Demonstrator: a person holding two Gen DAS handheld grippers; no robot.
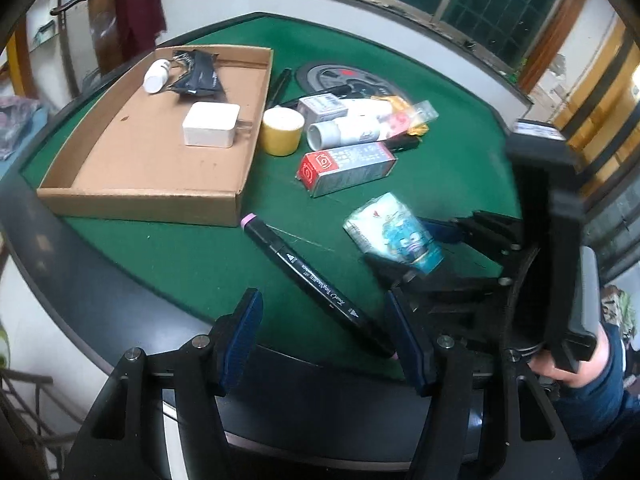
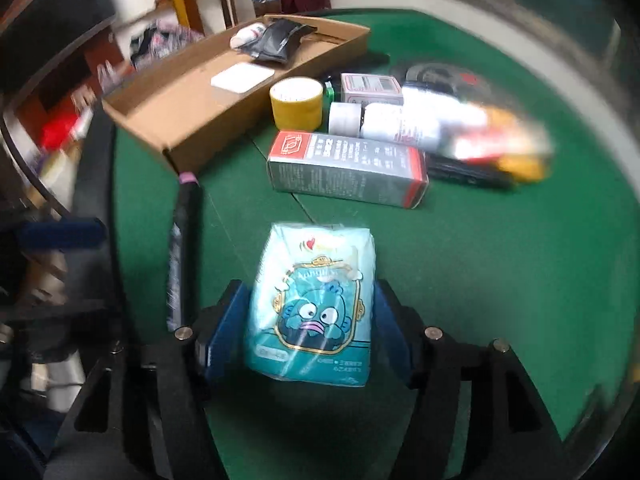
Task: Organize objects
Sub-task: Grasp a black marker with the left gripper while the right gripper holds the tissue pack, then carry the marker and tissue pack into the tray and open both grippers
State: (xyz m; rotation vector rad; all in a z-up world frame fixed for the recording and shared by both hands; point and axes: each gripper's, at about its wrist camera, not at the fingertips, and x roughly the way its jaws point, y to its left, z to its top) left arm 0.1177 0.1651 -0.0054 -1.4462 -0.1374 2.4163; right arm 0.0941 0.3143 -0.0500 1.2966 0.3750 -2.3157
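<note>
The tissue pack (image 2: pixel 310 308), pale blue with a cartoon fish printed on it, sits between the two blue pads of the right gripper (image 2: pixel 308 332); the pads lie close against its sides, but whether they press on it I cannot tell. It is just off or on the green felt near the table's near edge. Beside it the black marker (image 1: pixel 316 284) with pink ends lies slantwise on the felt, its near end between the spread, empty jaws of the left gripper (image 1: pixel 332 340).

By my judgement the sorting is only begun. The shallow cardboard tray (image 1: pixel 140 196) at the table's far left holds three things: a small white bottle (image 1: pixel 156 76), a black pouch (image 1: pixel 198 76) and a white charger block (image 1: pixel 211 124). Still outside it are a yellow tape roll (image 1: pixel 281 130) just beside the tray wall, a red-and-grey carton (image 1: pixel 346 168), a white tube (image 1: pixel 344 132), a small white box (image 1: pixel 322 106), bright wrappers and a dark disc (image 1: pixel 340 78) further back.

The table (image 1: pixel 180 264) is round-edged, green felt inside a dark rim. Behind it run a white sill and dark-framed windows, with a maroon cloth (image 1: pixel 140 12) hung at the left.
</note>
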